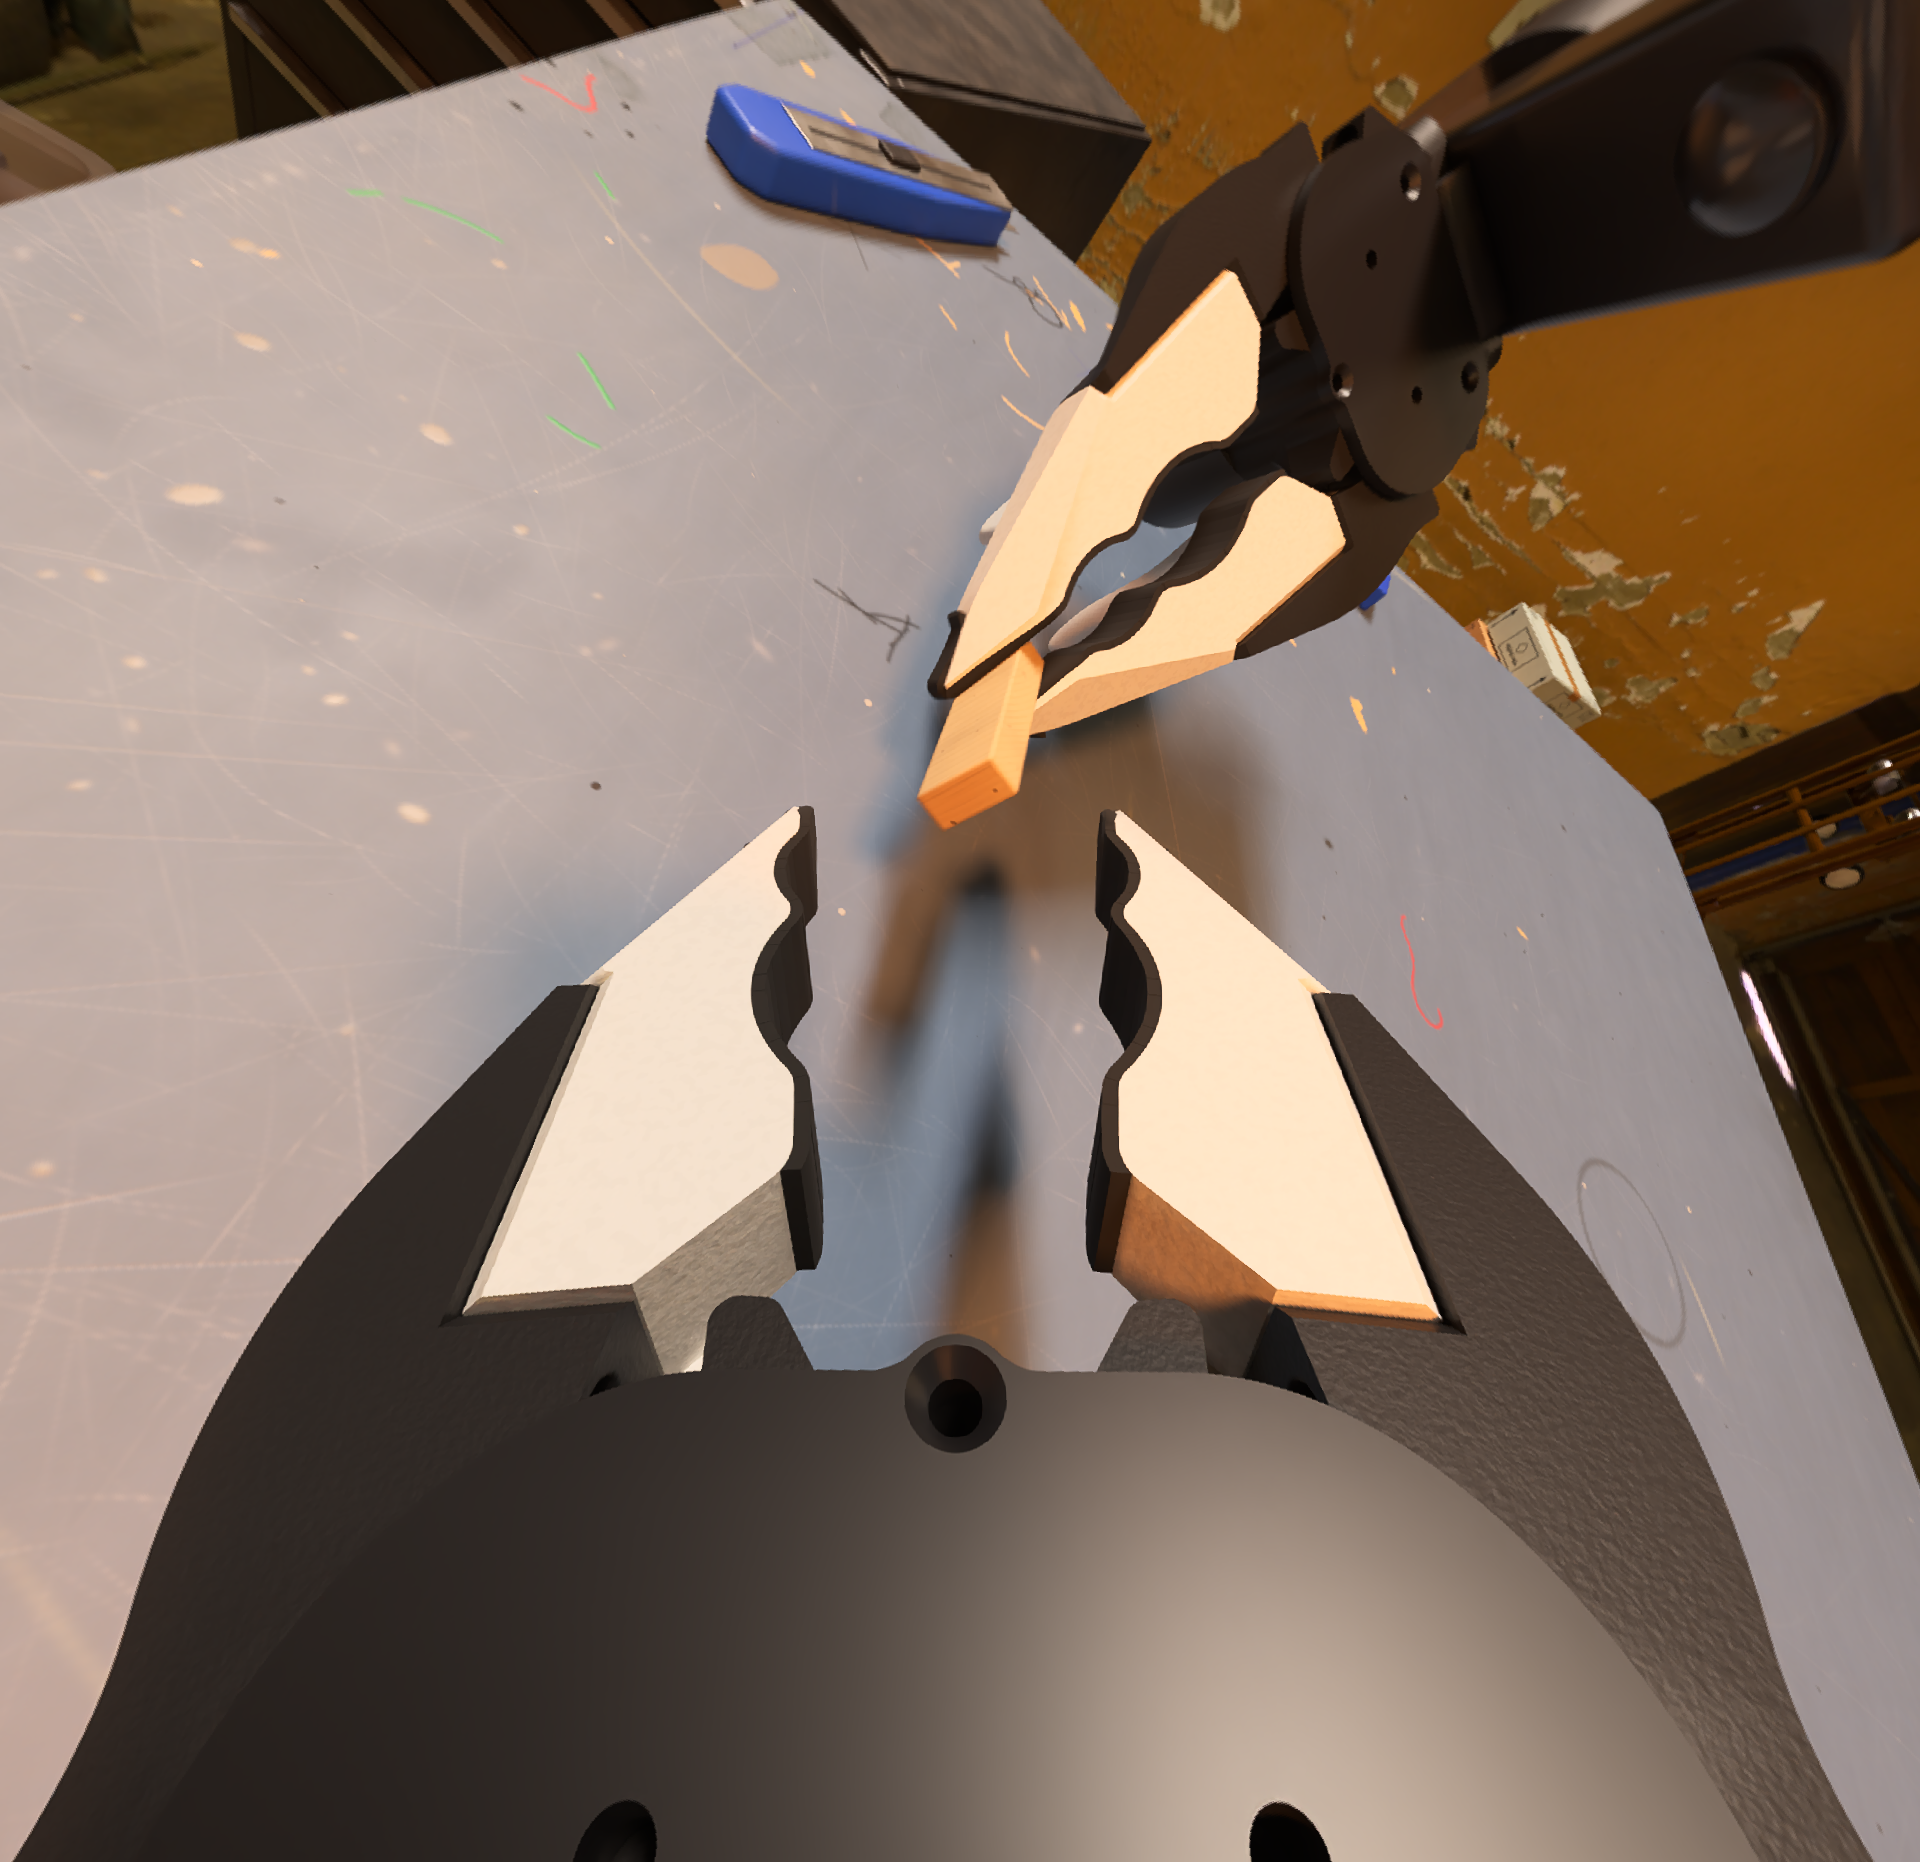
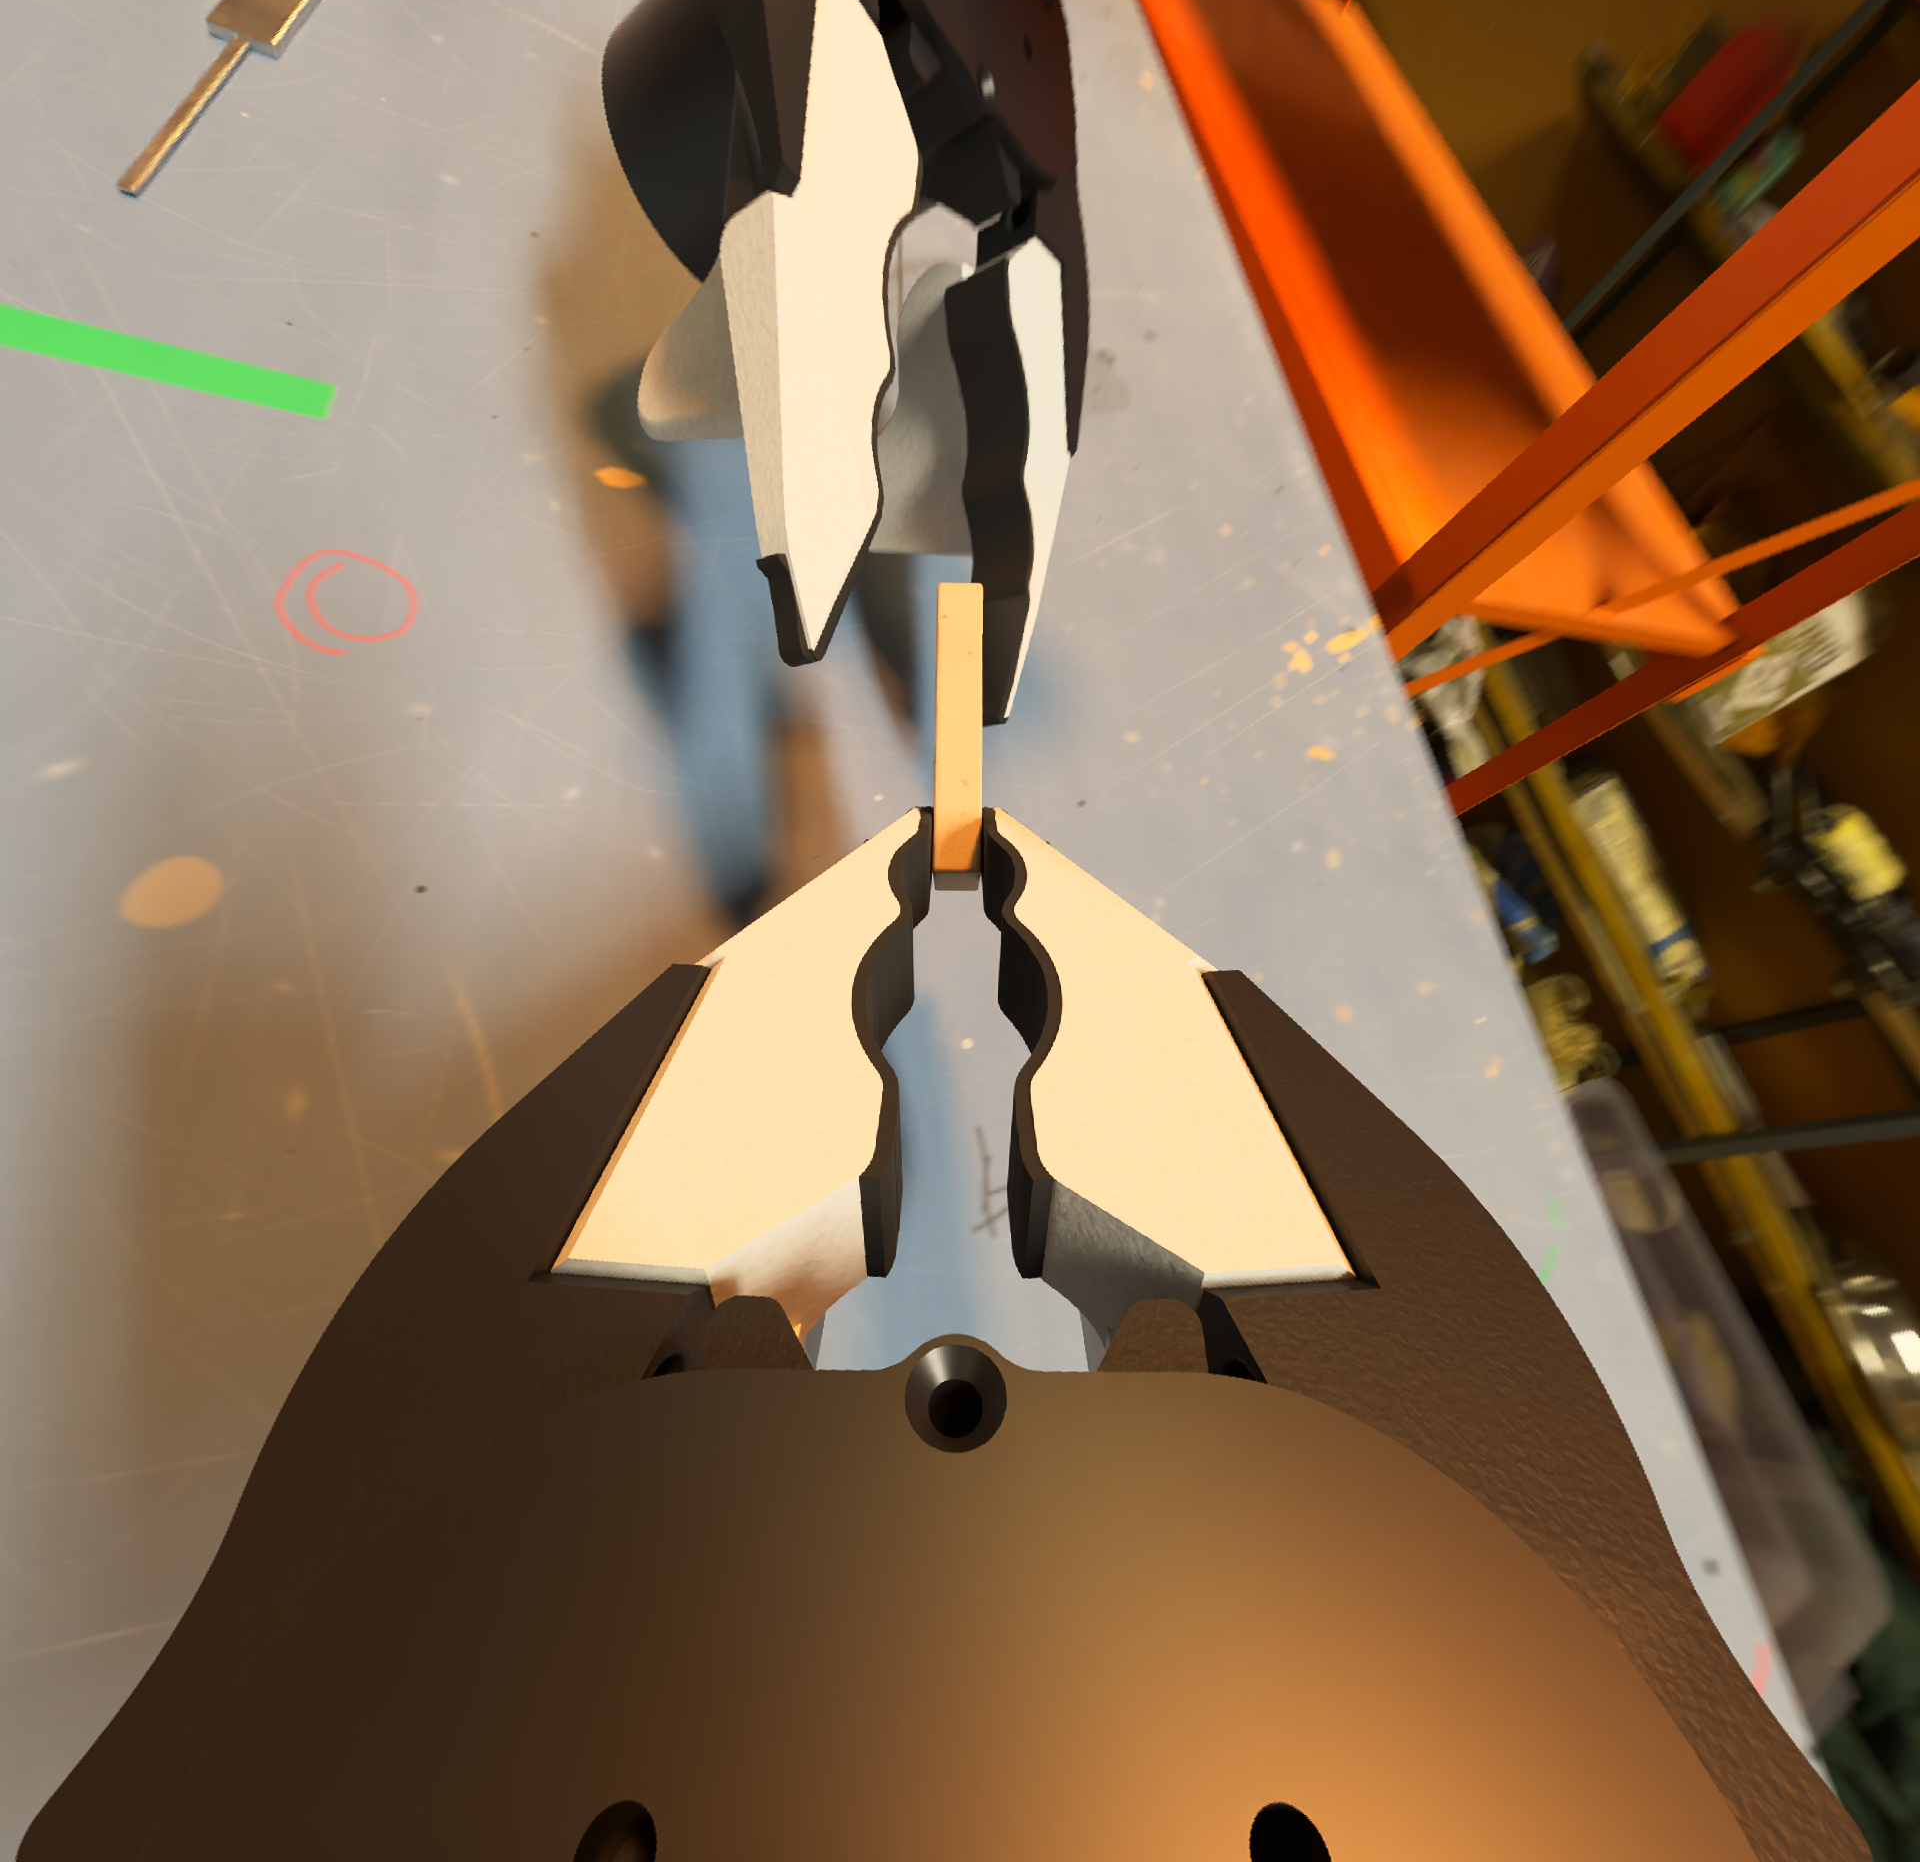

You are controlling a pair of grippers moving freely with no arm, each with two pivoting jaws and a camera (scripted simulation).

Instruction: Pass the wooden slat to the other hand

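The right gripper (image 2: 956, 825) is clamped by its 2 fingertips on the near end of the short pale wooden slat (image 2: 958, 732), held above the scratched grey tabletop (image 2: 312, 877). Just past the slat's free end, the left gripper (image 1: 956, 825) is spread wide, nothing gripped. A blue box cutter (image 1: 852, 165) is seen near the far table edge.

The slat (image 2: 958, 732) is a short, pale orange wooden strip, held in the air above the table (image 2: 260, 877), one end pinched, the other free
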